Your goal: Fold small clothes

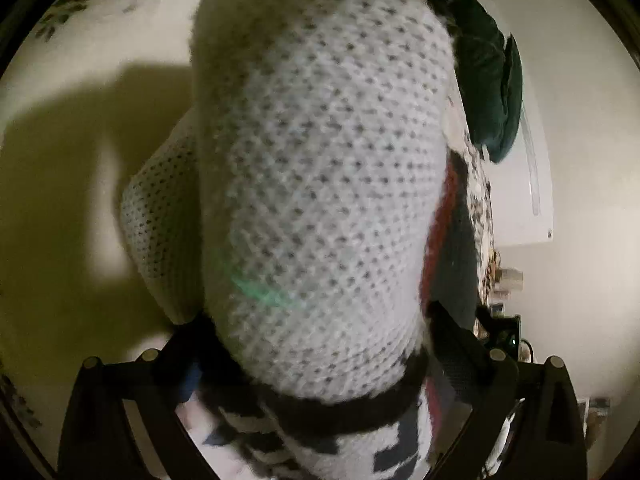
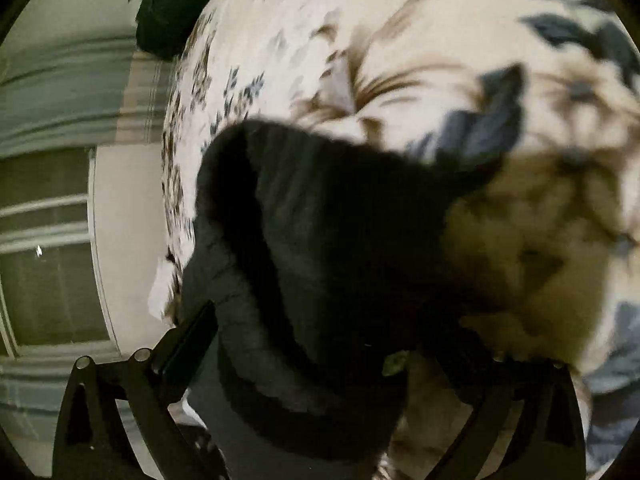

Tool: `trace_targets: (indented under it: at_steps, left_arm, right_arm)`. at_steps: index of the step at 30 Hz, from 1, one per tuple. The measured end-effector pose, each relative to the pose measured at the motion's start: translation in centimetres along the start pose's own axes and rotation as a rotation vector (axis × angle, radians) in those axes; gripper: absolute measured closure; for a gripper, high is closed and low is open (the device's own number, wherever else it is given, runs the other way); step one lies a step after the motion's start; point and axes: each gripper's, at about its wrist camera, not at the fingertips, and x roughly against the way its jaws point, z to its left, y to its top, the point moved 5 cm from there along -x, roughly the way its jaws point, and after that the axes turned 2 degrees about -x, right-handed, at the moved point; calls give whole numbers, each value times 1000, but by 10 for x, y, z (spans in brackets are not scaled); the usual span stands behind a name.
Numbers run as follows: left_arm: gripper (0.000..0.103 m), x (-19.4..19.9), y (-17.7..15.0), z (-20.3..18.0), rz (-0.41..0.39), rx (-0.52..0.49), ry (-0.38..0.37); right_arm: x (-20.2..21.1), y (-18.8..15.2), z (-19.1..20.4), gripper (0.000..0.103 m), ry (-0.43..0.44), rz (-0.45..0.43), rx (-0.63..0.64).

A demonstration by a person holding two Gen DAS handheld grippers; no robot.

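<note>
White knit with a grid of small grey dots fills the left wrist view: a sock (image 1: 320, 184) hangs close before the lens, its lower band black (image 1: 340, 412) above a black-and-white pattern. The left gripper (image 1: 316, 344) is clenched on this sock, its two dark fingers (image 1: 460, 344) pressing in from either side near the black band. A second fold of the same dotted knit (image 1: 160, 224) shows behind at left, and a red-edged strip (image 1: 440, 232) runs down the right side. Beyond lie a pale bedspread with leaf print (image 1: 80, 60), a dark green cushion (image 1: 488, 80) and a white wall (image 1: 580, 160).

Only the right wrist view shows the dark garment (image 2: 320, 260), black and softly ribbed, bunched and blurred over the floral bedspread (image 2: 400, 40). It drapes between the fingers (image 2: 188, 340) of the right gripper (image 2: 320, 356), which grasps it. That view alone also takes in a window with striped blinds (image 2: 52, 220) at left.
</note>
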Motion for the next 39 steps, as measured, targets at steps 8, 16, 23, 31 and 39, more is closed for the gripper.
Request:
trace_targets:
  at_steps: [8,16,23,31,39]
  left_arm:
    - [31,4,31,-23,23,-165,22]
    - [32,2,74,-68,343,-602,13]
    - [29,11,54,-79,517,-800,62]
    - [28,72,66,-90,278,-733,94]
    - [25,29,81,-104,240,-740,137]
  right_arm:
    - [3,-20,13,66,-48,-110,-7]
    - [59,-194,-18,69,69,-251,-315]
    - [16,-315,-53,47,61,-94,-591]
    - [103,-283,-4,42,-233,-134,-292]
    - [58,-140,56,36,-250,-236,54]
